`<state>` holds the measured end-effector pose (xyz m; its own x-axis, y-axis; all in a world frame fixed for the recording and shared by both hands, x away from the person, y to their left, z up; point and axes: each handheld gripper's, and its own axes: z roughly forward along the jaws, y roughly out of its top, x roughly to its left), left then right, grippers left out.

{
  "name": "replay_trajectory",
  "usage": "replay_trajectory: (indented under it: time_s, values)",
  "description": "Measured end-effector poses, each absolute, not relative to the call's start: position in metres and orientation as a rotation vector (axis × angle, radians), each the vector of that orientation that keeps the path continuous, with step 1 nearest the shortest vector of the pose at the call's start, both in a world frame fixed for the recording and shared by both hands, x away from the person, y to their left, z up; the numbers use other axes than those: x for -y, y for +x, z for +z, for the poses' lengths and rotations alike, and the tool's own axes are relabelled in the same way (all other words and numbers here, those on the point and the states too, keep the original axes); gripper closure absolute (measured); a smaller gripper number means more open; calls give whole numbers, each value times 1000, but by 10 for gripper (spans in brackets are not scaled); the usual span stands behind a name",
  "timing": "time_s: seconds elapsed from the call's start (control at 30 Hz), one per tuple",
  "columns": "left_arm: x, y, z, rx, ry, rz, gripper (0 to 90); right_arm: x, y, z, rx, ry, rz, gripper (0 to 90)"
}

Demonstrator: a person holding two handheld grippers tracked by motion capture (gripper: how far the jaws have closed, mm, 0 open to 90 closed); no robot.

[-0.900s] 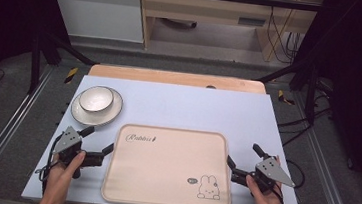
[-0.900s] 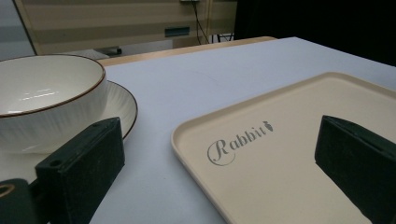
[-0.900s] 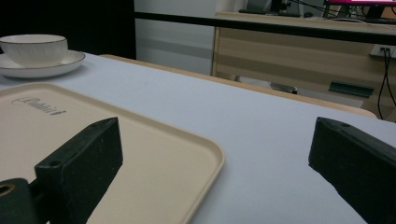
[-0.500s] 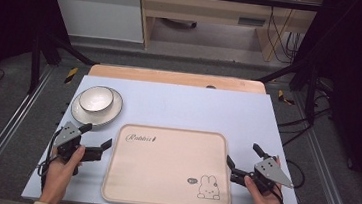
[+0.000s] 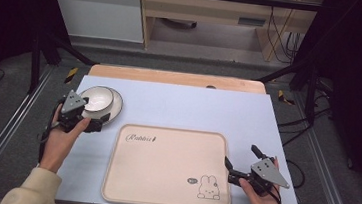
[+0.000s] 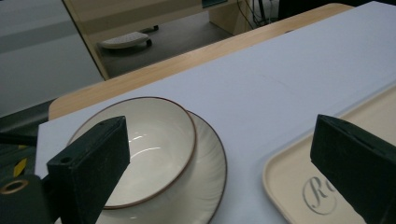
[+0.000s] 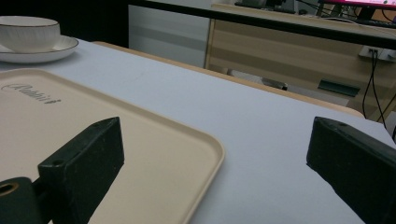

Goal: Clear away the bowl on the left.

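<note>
Two grippers on the table, both with jaws spread wide and nothing between them. Left gripper [image 5: 90,119], held in the person's left hand [image 5: 62,136], sits at about 9 o'clock on the table, right at the near rim of the plate; in the left gripper view [image 6: 224,172] one jaw stands in front of the bowl [image 6: 140,144], the other over the corner of the tray [image 6: 299,186], pads not pressing on anything. Bowl is cream with a thin brown rim, upright, sitting on the matching plate [image 6: 205,186], a bit off-centre on it. In the high view bowl [image 5: 96,98] and plate [image 5: 114,106] are at roughly 10 o'clock on the pale blue table top [image 5: 193,108], just beside the tray's far left corner, not touching it. Right gripper [image 5: 241,160], in the right hand [image 5: 260,200], lies at about 4 o'clock, just off the tray's right edge; right gripper view [image 7: 215,172] has one jaw over the tray rim and one over bare table. Tray [image 5: 162,170] is beige, rounded corners, flat at centre-near, empty, with script lettering at its far left and a rabbit drawing [image 5: 209,187] at its near right. Wooden strip [image 5: 171,77] runs along the table's far edge at 12 o'clock.
</note>
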<state>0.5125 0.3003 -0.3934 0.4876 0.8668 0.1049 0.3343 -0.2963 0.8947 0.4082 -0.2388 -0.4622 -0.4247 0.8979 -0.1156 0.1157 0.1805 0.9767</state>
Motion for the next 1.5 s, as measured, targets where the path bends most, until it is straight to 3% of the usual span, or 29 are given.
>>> replay_trajectory:
  time_s: [0.37, 0.6, 0.93, 1.2, 1.23, 1.5]
  values:
    - [-320, 556, -381, -1111, 1847, 786, 46, 233, 413, -463, -1731, 939, 1326, 45]
    - [-323, 565, -382, -1173, 1834, 799, 49, 233, 410, -461, -1728, 934, 1324, 51]
    - [-338, 581, -394, -1322, 1721, 716, 72, 232, 412, -461, -1732, 947, 1338, 55]
    - [-341, 584, -397, -1423, 1721, 744, 213, 233, 412, -461, -1732, 951, 1344, 57]
    - [-342, 584, -399, -1442, 1713, 746, 274, 233, 412, -461, -1732, 948, 1344, 57]
    - [-348, 585, -407, -1551, 1688, 723, 369, 233, 412, -461, -1744, 954, 1346, 59]
